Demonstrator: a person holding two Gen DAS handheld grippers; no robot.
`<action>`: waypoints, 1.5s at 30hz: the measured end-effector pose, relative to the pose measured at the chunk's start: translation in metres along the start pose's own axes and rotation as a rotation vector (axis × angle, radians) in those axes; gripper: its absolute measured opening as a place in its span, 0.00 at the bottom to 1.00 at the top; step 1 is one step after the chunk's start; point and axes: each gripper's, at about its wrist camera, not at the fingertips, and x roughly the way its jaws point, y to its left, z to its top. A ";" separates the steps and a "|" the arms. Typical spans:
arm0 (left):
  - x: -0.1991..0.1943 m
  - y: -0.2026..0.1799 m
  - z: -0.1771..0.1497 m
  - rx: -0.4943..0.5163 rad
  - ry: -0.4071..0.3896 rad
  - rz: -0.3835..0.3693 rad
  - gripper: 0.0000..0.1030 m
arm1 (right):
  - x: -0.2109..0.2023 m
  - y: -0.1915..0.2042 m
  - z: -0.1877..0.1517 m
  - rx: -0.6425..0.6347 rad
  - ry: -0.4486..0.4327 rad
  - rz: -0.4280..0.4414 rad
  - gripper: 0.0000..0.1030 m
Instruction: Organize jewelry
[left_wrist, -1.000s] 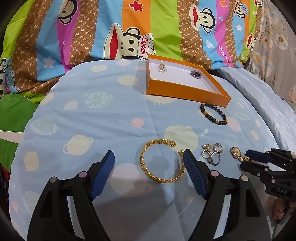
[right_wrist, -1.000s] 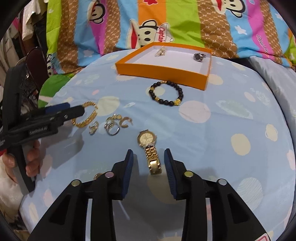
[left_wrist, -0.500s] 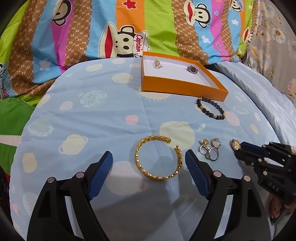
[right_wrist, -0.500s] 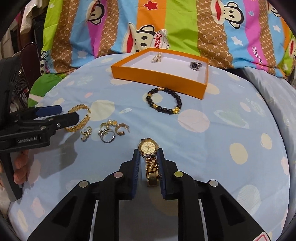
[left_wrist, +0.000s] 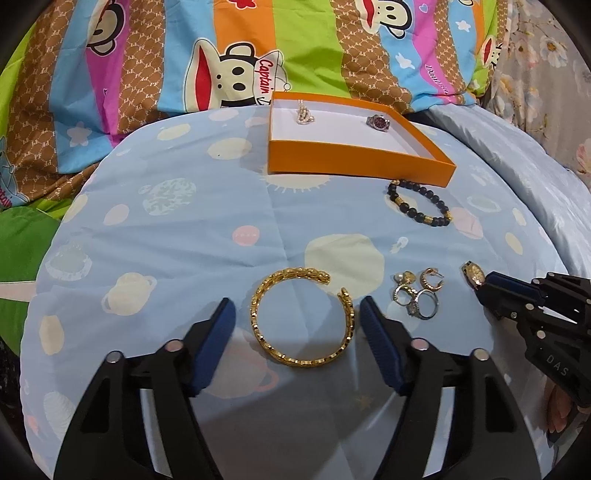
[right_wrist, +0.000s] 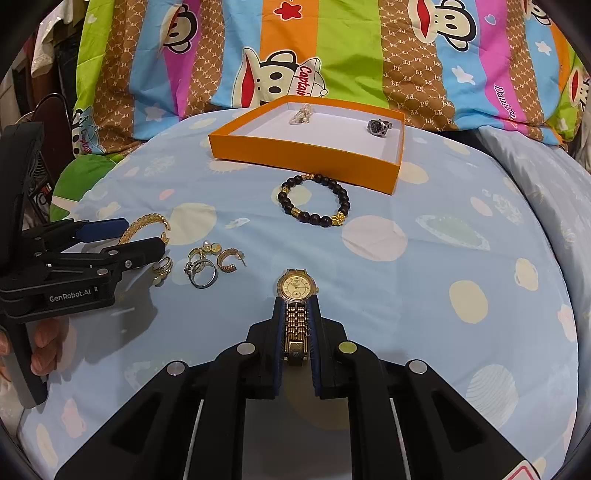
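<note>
The right gripper (right_wrist: 297, 325) is pinching the band of the gold watch (right_wrist: 296, 288), whose face pokes out just past its fingertips on the blue bedsheet (right_wrist: 424, 295). The left gripper (left_wrist: 297, 325) is spread wide, with the gold bangle (left_wrist: 301, 317) lying between its fingers. Ahead of both sits the orange box (left_wrist: 354, 166), the beaded bracelet (right_wrist: 314, 201) just before it, and loose rings (right_wrist: 201, 267) between the grippers.

shiny gold metal watch (right_wrist: 297, 295), matt cloth bedsheet (right_wrist: 424, 295).

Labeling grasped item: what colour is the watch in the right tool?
Gold band, cream dial watch; clearest in the right wrist view.
</note>
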 end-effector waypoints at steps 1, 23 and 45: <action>0.000 0.000 0.000 0.002 -0.002 -0.008 0.53 | 0.000 0.000 0.000 0.001 0.000 0.001 0.10; -0.009 0.003 0.000 -0.020 -0.040 -0.017 0.52 | -0.008 -0.009 0.001 0.043 -0.040 -0.001 0.10; -0.005 0.005 0.000 -0.024 -0.026 -0.013 0.53 | 0.004 -0.001 0.007 0.016 -0.008 -0.018 0.20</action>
